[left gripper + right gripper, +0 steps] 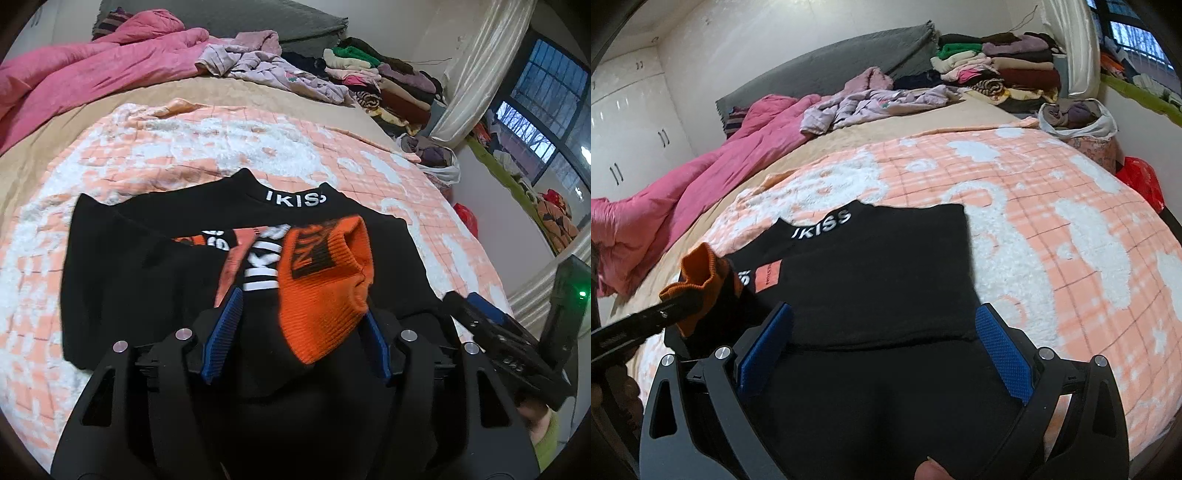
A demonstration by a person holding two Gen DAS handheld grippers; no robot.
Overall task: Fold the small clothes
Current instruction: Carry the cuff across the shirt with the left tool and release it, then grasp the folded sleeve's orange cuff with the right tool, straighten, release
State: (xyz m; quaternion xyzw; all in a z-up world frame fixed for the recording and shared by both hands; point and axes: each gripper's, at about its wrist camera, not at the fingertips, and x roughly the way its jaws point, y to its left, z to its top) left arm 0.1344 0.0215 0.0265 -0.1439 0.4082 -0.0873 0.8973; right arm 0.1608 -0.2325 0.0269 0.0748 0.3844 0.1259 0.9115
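Orange cuff btwn open left claw pads

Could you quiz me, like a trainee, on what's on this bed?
1. True or false: the black knit sweater lies on the peach-and-white checked blanket.
2. Which colour is the ribbed cuff between the left hand-held gripper fingers? A green, B orange, C white.
3. Fill in: the folded clothes pile sits near the ___ of the bed.

Key: 1 true. 2 B. 3 head (far end, by the grey headboard).
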